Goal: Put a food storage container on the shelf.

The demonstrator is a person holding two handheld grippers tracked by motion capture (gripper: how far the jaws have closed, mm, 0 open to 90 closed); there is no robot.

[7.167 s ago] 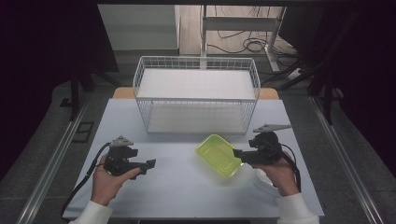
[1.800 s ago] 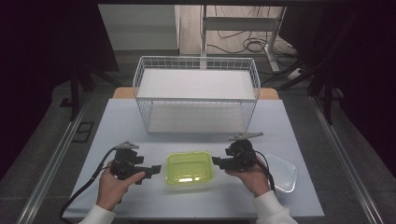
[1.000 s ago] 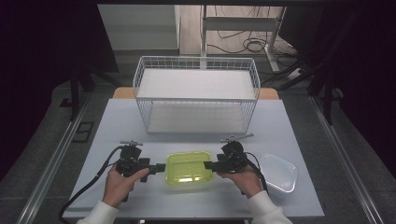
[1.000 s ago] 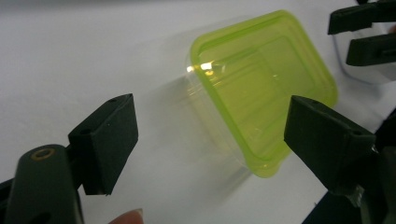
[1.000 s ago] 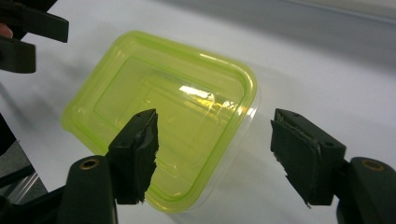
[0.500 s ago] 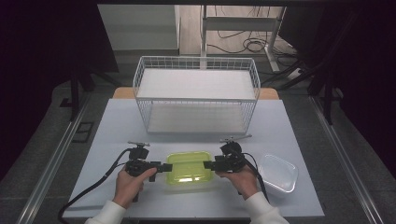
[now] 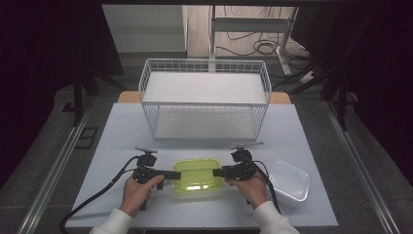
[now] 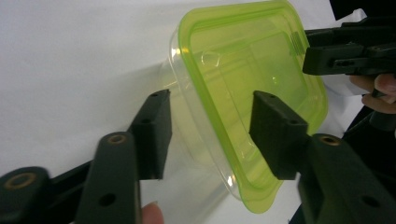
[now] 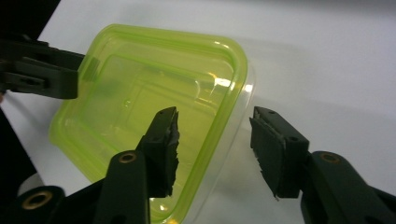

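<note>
1. Green and half transparent, the lid (image 7: 197, 173) lies on top of a clear plastic container (image 8: 187, 135) at the near middle of the white table (image 7: 122, 131), between the two hands.
2. As I judge it, the step in hand is to press or seat this lid on the container, working from both short ends together.
3. To do it well, both grippers should take the rim at the same height and push evenly, so that the lid does not tip up on one side. The container is light and can slide on the smooth table.
4. The left gripper (image 8: 208, 135) has its jaws wide apart. They stand on either side of the lid's near edge, and I cannot tell if they touch it.
5. The right gripper (image 9: 215, 140) is also spread, with one jaw over the lid and the other outside the container wall, not closed on anything.
6. A second clear container (image 7: 290, 180) sits at the right of the table, and a white wire basket (image 7: 204, 100) stands behind.
</note>
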